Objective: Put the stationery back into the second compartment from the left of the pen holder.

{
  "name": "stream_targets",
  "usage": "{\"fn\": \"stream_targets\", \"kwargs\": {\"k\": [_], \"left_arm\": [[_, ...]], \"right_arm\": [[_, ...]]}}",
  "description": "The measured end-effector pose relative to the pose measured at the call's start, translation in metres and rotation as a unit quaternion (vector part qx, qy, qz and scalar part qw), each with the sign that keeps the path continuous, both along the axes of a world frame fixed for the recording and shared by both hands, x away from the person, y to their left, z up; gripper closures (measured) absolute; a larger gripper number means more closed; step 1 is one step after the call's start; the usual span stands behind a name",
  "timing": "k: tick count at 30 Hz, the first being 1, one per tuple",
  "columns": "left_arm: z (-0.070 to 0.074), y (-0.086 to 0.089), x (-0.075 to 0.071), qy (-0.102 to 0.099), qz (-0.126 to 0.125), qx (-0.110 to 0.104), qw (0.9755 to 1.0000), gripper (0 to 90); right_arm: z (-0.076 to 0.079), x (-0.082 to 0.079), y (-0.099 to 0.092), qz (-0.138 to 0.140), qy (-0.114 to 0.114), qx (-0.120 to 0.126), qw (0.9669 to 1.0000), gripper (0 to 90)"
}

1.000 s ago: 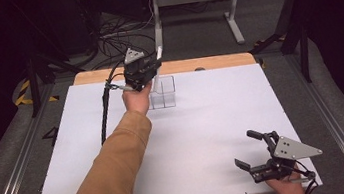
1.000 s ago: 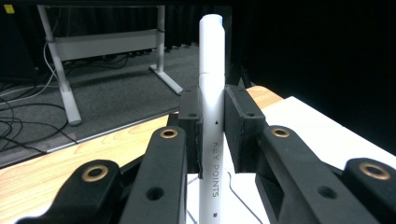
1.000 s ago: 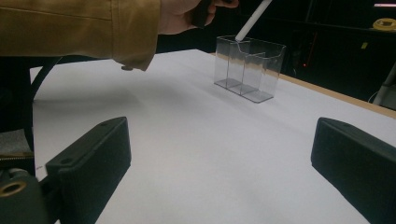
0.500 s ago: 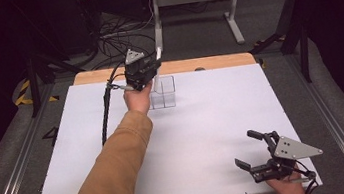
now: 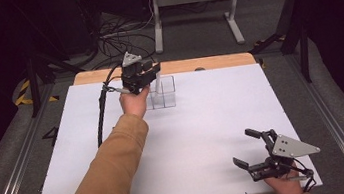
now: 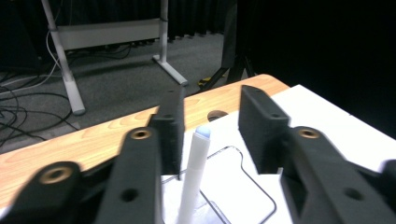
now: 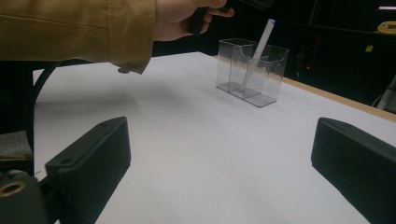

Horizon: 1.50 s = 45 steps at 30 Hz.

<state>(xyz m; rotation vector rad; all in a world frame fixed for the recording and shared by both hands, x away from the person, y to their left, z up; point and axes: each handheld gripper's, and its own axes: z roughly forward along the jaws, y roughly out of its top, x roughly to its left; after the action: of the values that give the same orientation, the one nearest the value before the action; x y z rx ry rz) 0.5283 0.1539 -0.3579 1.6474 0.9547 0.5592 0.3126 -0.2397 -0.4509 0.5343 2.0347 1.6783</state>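
Just now the left claw (image 6: 210,126) has been opening, and the white pen (image 6: 194,177) stands loose between its jaws. That pen leans in the clear holder (image 5: 162,94) on the bench (image 5: 205,133). Nearer the person, the right claw (image 5: 247,147) is wide and holds nothing.

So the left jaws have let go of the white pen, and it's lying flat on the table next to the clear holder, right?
Not quite. The left gripper has just opened its jaws off the pen, but the right gripper view shows the pen standing tilted inside the holder, not flat on the table.
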Motion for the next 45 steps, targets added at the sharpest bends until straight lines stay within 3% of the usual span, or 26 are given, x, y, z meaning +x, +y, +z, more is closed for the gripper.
{"fn": "stream_targets", "kwargs": {"k": [9, 16, 25, 30, 34, 45], "left_arm": [[0.020, 0.020, -0.038, -0.038, -0.025, 0.003, 0.9990, 37.0], [0.028, 0.026, -0.060, -0.054, -0.047, 0.016, 0.9973, 31.0], [0.034, 0.028, -0.085, -0.066, -0.076, 0.013, 0.9948, 24.6], [0.036, 0.030, -0.101, -0.070, -0.106, 0.025, 0.9916, 17.2], [0.033, 0.033, -0.118, -0.075, -0.118, 0.028, 0.9898, 14.1], [0.008, 0.048, -0.157, -0.056, -0.151, 0.037, 0.9863, 10.4]], "right_arm": [[0.001, 0.008, 0.008, 0.013, -0.002, -0.002, 0.9999, 4.9], [0.002, 0.008, 0.009, 0.013, -0.002, -0.002, 0.9999, 4.9], [0.002, 0.008, 0.009, 0.010, -0.002, -0.004, 0.9999, 4.7], [0.002, 0.008, 0.009, 0.008, -0.001, -0.006, 0.9999, 4.7], [0.002, 0.007, 0.008, 0.005, 0.002, -0.009, 0.9999, 4.7], [0.002, 0.010, 0.007, 0.005, 0.010, -0.022, 0.9997, 4.2]]}}
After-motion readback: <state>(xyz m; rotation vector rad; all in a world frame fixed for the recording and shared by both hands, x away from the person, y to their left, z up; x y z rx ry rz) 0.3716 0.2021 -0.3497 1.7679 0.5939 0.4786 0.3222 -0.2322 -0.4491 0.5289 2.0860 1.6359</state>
